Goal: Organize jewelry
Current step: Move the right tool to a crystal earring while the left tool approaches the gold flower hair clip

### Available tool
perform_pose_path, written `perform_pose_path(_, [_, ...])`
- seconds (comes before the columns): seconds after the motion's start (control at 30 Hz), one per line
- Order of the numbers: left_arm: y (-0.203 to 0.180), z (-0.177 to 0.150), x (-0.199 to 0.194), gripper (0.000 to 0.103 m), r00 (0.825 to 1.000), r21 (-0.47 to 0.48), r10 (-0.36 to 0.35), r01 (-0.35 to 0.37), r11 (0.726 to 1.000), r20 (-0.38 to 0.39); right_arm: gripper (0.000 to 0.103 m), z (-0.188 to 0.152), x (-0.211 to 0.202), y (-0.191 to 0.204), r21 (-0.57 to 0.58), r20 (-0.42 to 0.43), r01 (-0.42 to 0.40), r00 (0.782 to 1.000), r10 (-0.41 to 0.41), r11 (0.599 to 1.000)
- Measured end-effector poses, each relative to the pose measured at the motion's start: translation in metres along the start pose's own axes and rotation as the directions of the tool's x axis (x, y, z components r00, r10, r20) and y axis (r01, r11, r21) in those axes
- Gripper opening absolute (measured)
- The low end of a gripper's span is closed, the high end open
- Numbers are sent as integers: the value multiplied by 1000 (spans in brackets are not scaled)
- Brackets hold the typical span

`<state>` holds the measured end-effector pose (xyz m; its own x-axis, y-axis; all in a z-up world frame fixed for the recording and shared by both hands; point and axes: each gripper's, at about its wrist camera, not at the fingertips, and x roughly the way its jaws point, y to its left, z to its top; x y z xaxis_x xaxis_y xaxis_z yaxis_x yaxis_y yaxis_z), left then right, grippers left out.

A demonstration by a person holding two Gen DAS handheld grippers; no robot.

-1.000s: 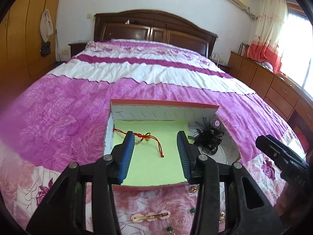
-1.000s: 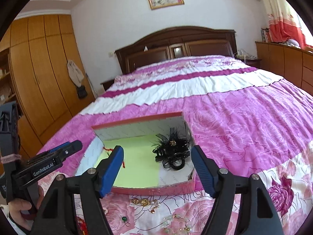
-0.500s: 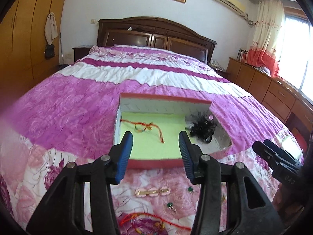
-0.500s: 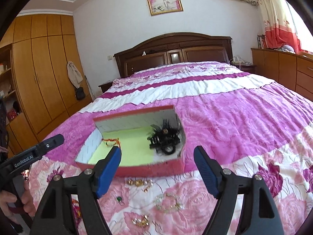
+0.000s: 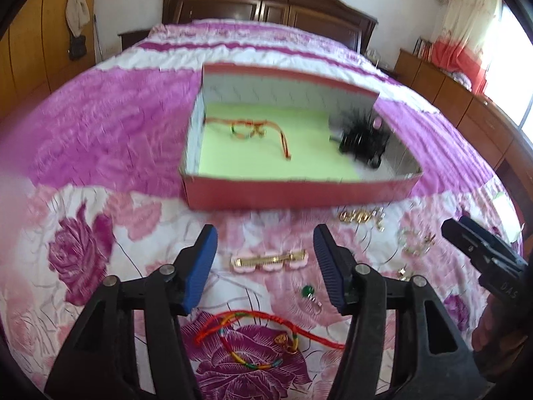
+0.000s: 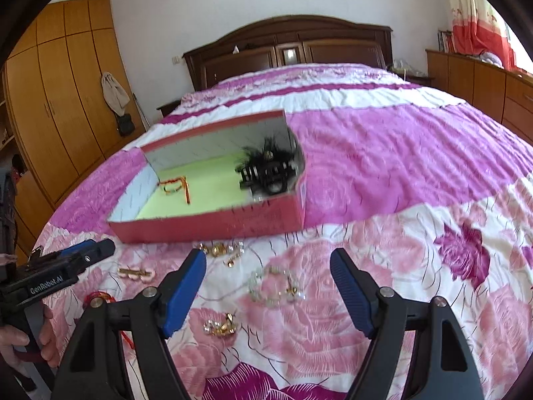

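A red box point(image 5: 299, 193) point(image 6: 206, 226) with a green floor lies on the bed, holding a red cord bracelet point(image 5: 253, 131) and a black feather clip point(image 5: 363, 140) point(image 6: 266, 170). In front of it on the quilt lie a gold-and-pink hair clip point(image 5: 268, 261) point(image 6: 136, 273), a green earring point(image 5: 308, 291), a red braided cord point(image 5: 260, 336), gold pieces point(image 5: 359, 215) point(image 6: 220, 250) and a clear bead bracelet point(image 6: 276, 286). My left gripper point(image 5: 266, 266) hangs over the hair clip, jaws opening, nothing between them. My right gripper point(image 6: 268, 288) stands open above the bead bracelet.
The pink floral quilt point(image 6: 399, 166) covers the whole bed up to a dark wooden headboard point(image 6: 293, 46). Wooden wardrobes point(image 6: 50, 100) stand on the left, a low cabinet point(image 5: 466, 100) on the right. A hand point(image 6: 20, 343) holds the left gripper's handle.
Both grippers have drawn back from the box and sunk toward the quilt, so the loose jewelry in front of the box now lies under them. The left jaws have spread wider.
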<state>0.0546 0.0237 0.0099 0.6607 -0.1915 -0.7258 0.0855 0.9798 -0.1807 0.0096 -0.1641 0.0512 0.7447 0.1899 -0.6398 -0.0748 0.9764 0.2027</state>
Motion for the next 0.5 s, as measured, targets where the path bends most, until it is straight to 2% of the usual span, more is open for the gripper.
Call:
perform_pose_path(0.23, [-8,-14,29,56,995,29,33,-30,999,-93,81,-7,12,-1,-1,-56,1,998,-1,1000])
perform_pose_path(0.37, [-10,-19,37,57,993,52,64,-59,997,-101,82,-10,18,-2,3,-81,3,997,-3,1000])
perform_pose_path(0.5, [-10,-19,41,60,993,43,65,-61,997,-98,83,-12,25,-6,19,-109,10,994,-8,1000])
